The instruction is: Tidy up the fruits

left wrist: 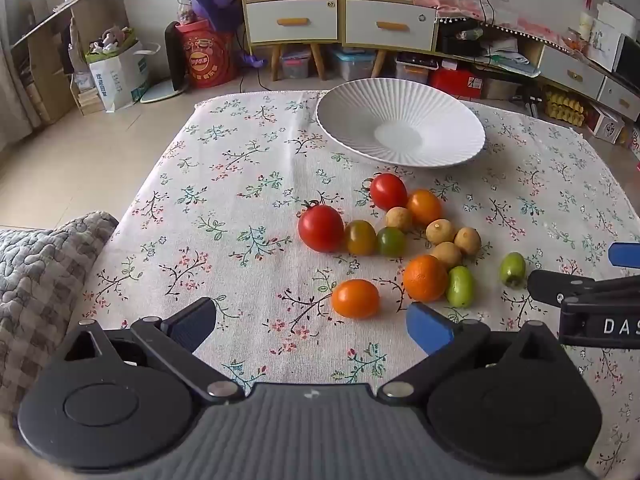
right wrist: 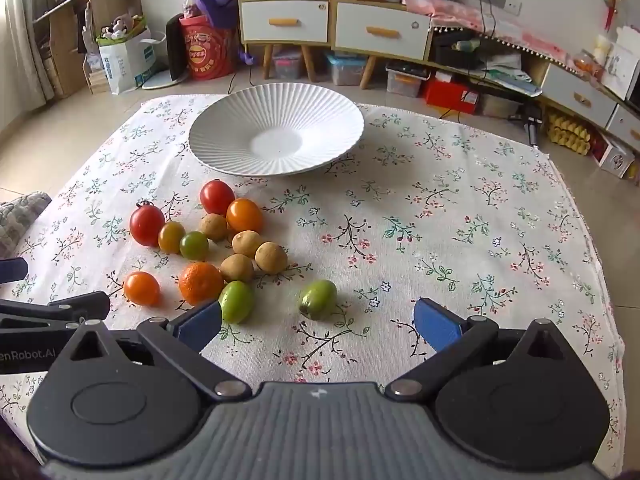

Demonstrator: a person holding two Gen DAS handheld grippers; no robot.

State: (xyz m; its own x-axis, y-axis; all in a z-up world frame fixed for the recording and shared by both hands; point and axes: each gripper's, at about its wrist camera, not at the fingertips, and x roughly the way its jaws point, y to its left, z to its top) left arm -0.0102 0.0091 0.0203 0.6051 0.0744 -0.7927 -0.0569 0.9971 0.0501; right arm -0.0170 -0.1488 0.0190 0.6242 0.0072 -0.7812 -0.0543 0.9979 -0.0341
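plate point(right wrist: 224, 148): white, nothing in it, waiting for fruit.
fruits point(right wrist: 208, 240): bunched on the cloth just in front of the plate.
left gripper point(left wrist: 312, 326): wide apart, holds nothing.
right gripper point(right wrist: 318, 324): wide apart, holds nothing, ready to pick.
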